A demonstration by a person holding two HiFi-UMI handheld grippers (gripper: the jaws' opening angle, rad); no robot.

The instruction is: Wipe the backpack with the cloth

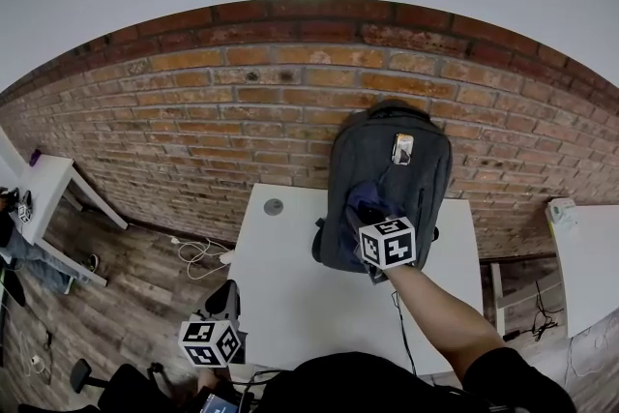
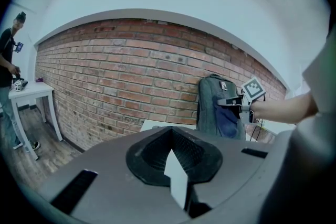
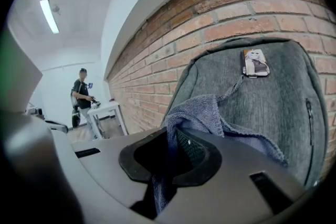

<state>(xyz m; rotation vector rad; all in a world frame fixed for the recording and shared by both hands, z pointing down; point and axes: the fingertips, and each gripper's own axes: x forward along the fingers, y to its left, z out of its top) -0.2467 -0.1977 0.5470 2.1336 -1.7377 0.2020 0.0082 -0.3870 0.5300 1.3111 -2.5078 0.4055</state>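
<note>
A grey backpack (image 1: pixel 392 174) stands upright on the white table (image 1: pixel 290 285), leaning on the brick wall. My right gripper (image 1: pixel 374 213) is at its lower front, shut on a blue cloth (image 1: pixel 366 201) that is pressed to the fabric. In the right gripper view the cloth (image 3: pixel 197 115) comes out from between the jaws and lies on the backpack (image 3: pixel 273 102), below a small tag (image 3: pixel 254 62). My left gripper (image 1: pixel 224 297) hangs low off the table's left front corner, shut and holding nothing. The left gripper view also shows the backpack (image 2: pixel 212 105) and the right gripper (image 2: pixel 235 102).
A round grommet (image 1: pixel 274 206) sits in the table near the wall. Cables (image 1: pixel 198 251) lie on the wooden floor to the left. A second white table (image 1: pixel 44 179) with a person (image 1: pixel 14 232) beside it stands far left. Another white surface (image 1: pixel 585 256) is at right.
</note>
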